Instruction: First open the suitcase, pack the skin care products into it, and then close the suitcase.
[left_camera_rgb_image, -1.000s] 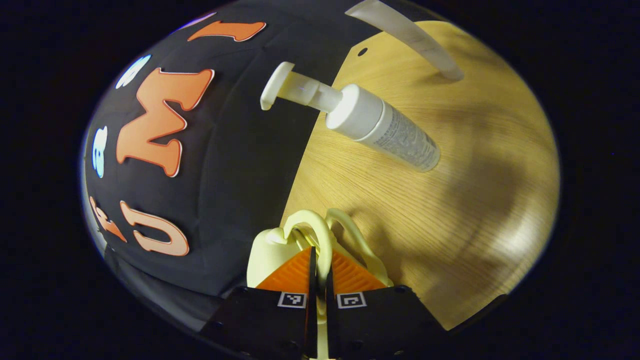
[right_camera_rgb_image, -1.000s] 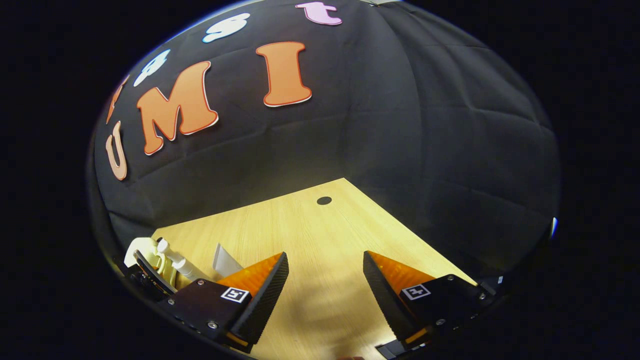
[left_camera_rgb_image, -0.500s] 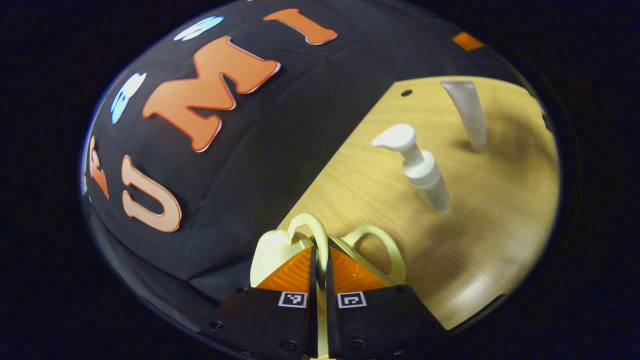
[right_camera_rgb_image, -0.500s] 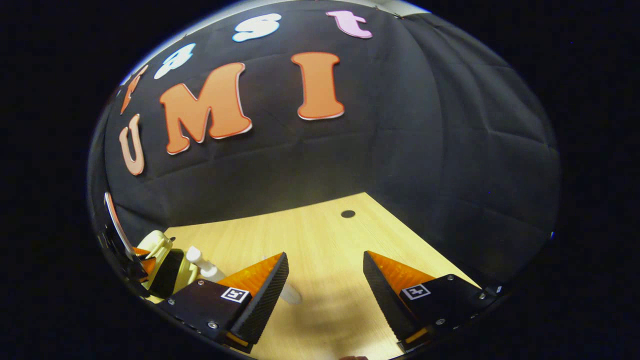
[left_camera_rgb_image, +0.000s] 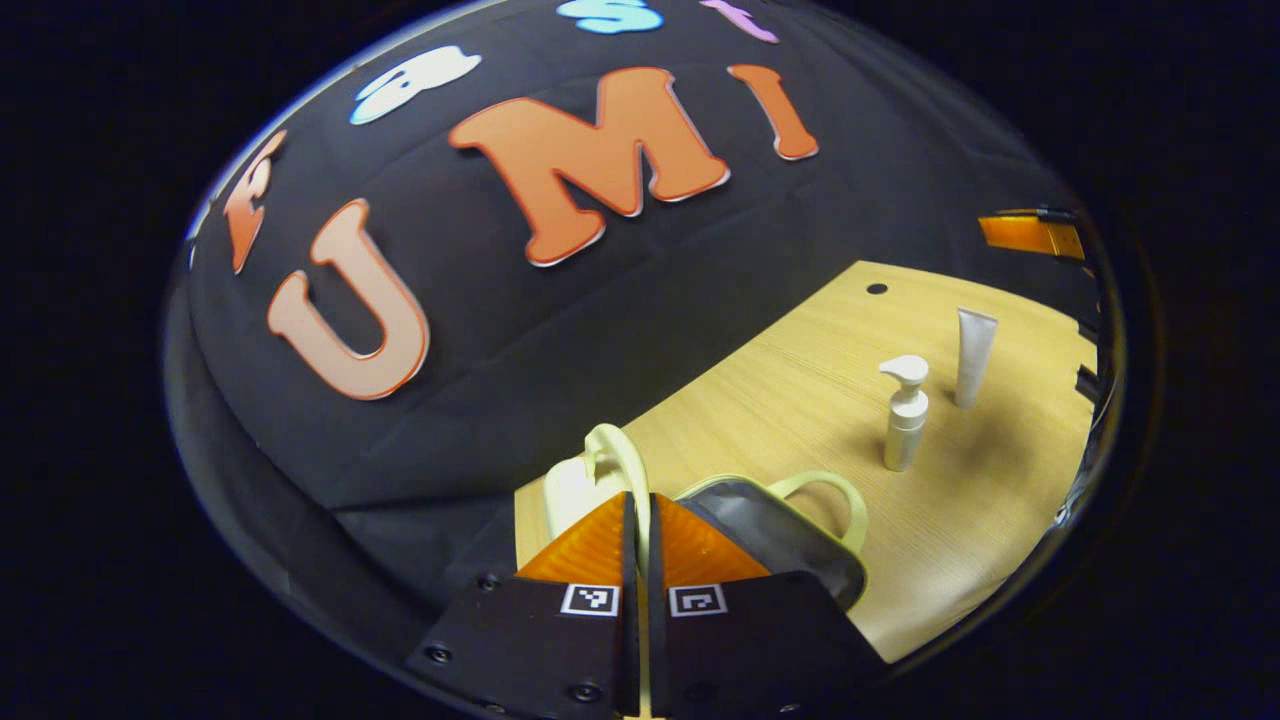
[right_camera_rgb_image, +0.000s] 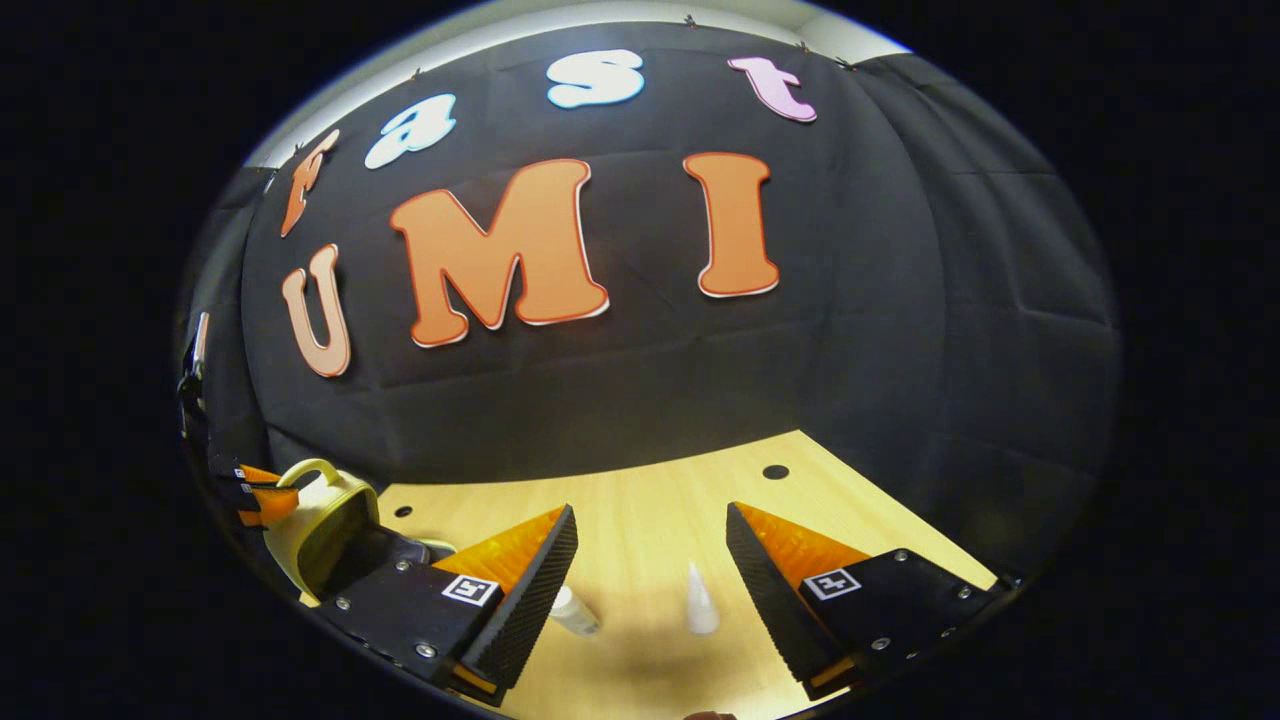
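Pump bottle (right_camera_rgb_image: 572, 611) mostly hidden behind hand-held gripper (right_camera_rgb_image: 650, 570)

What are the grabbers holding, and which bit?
The left gripper pinches the suitcase by its lid handle. The right gripper holds nothing.

Left gripper view: pump bottle (left_camera_rgb_image: 905, 412) stands on table (left_camera_rgb_image: 780, 400), right of suitcase (left_camera_rgb_image: 770, 530); tube (left_camera_rgb_image: 973, 355) just right of bottle, slightly behind.

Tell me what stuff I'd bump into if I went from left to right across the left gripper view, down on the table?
The pale yellow handle pinched in the left gripper → the open suitcase with its dark lining → the white pump bottle → the white tube, standing up.
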